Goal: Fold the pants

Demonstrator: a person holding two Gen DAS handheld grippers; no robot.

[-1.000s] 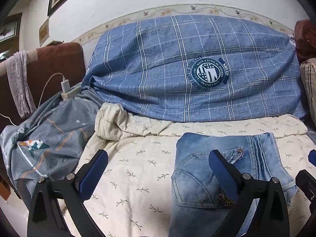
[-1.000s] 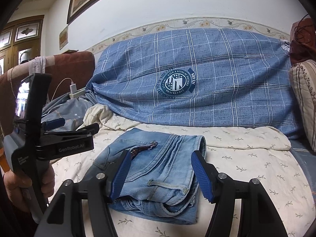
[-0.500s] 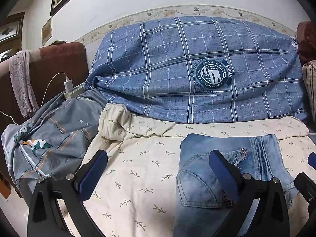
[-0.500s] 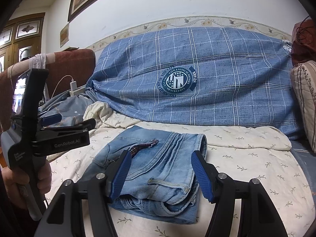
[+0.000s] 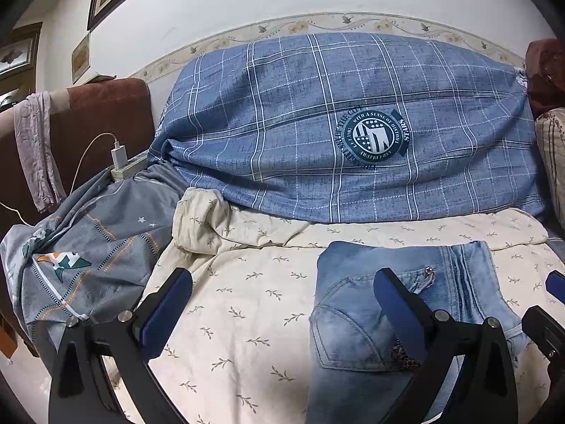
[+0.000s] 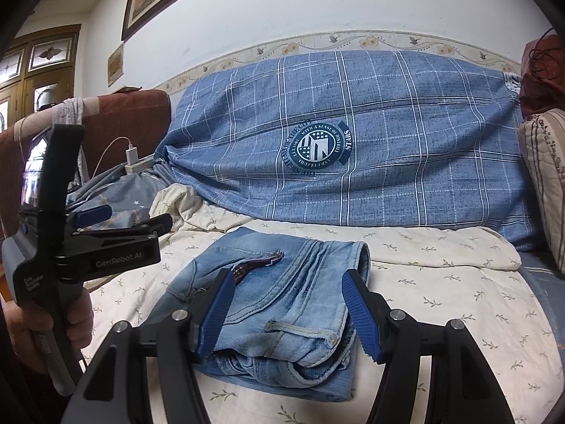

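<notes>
Nothing of note has changed over the last second: both grippers hang where they were and the pale blue denim pants (image 6: pixel 279 304) lie as before, a compact folded bundle on the cream leaf-print quilt (image 5: pixel 247 304) in front of the blue plaid bedding roll (image 6: pixel 370 141). With no cloth disturbed and no hold taken, the fold looks finished, or very nearly. Left gripper (image 5: pixel 282 309): jaws spread wide, released, nothing between them but quilt and the bundle's left edge beyond. Right gripper (image 6: pixel 287 309): jaws apart above the near end of the bundle, pads clear of the denim. The right view alone shows the stacked layers at the near edge and a hand (image 6: pixel 76 321) gripping the left tool's handle. The left view alone shows the back pocket face-up and the grey patterned sheet (image 5: pixel 88 247) bunched at left.
</notes>
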